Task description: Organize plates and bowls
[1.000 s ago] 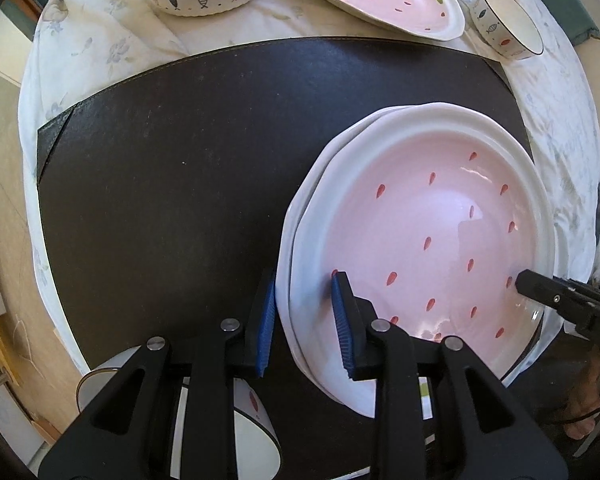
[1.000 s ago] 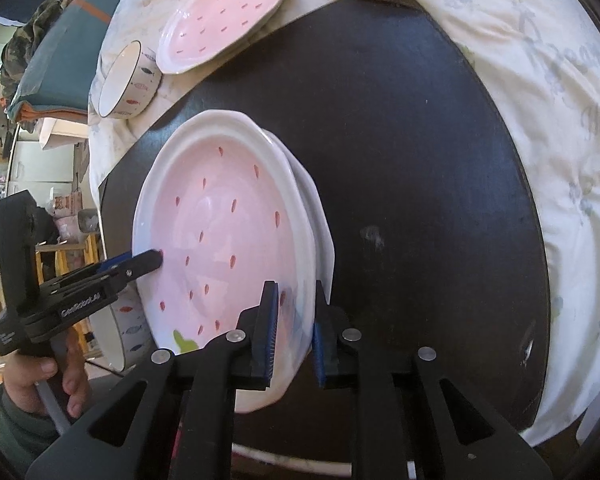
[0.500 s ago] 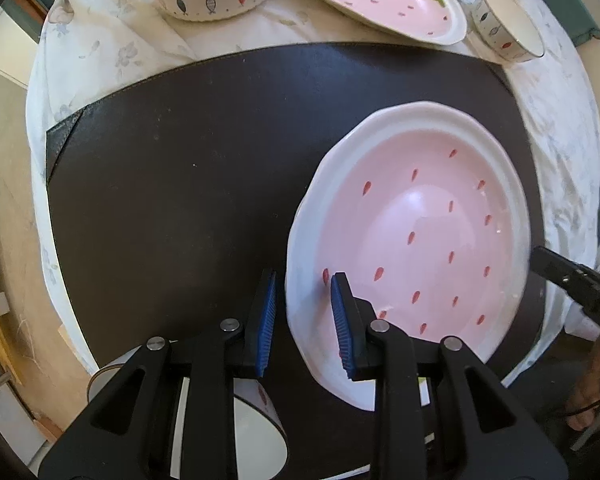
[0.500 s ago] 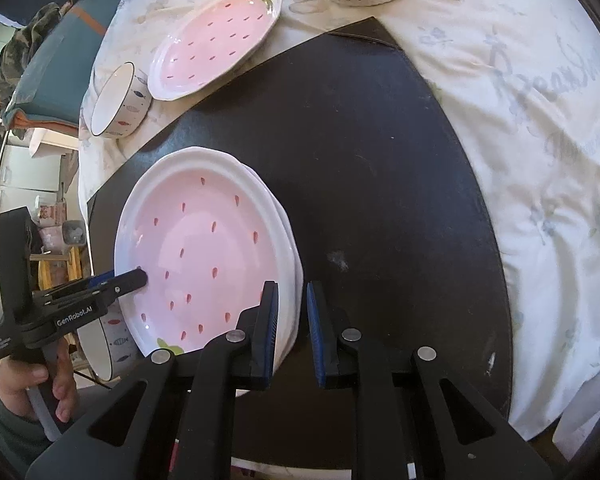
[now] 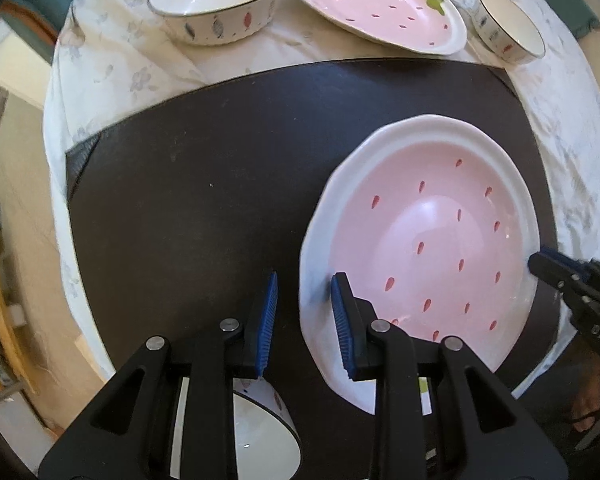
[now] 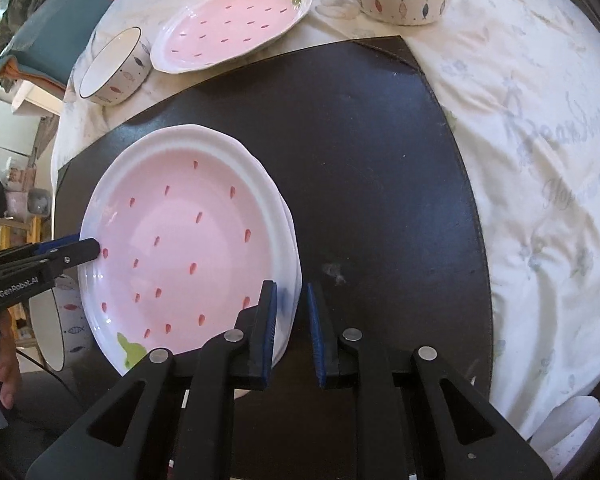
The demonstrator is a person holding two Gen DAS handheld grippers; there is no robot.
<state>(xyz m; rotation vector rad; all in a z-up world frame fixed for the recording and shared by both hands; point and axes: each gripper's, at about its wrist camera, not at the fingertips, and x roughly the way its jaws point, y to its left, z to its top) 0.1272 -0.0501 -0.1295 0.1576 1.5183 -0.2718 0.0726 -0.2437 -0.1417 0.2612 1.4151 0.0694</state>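
While the pink plate (image 5: 440, 240) sits nested on a second plate (image 6: 290, 236) on the dark mat (image 5: 204, 184), the left gripper (image 5: 304, 312) and right gripper (image 6: 292, 330) straddle opposite rims. Both jaw pairs pinch their rim, probably steadying the stack.

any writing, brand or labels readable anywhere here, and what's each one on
"GenRobot.AI" in white on the black body of the left gripper, seen in the right wrist view.
"DAS" or similar in white on the right gripper, seen in the left wrist view; only part shows and it is blurred.
Faint grey script printed on the white tablecloth, too pale and warped to read.
The plates and bowls show only patterns, no text.
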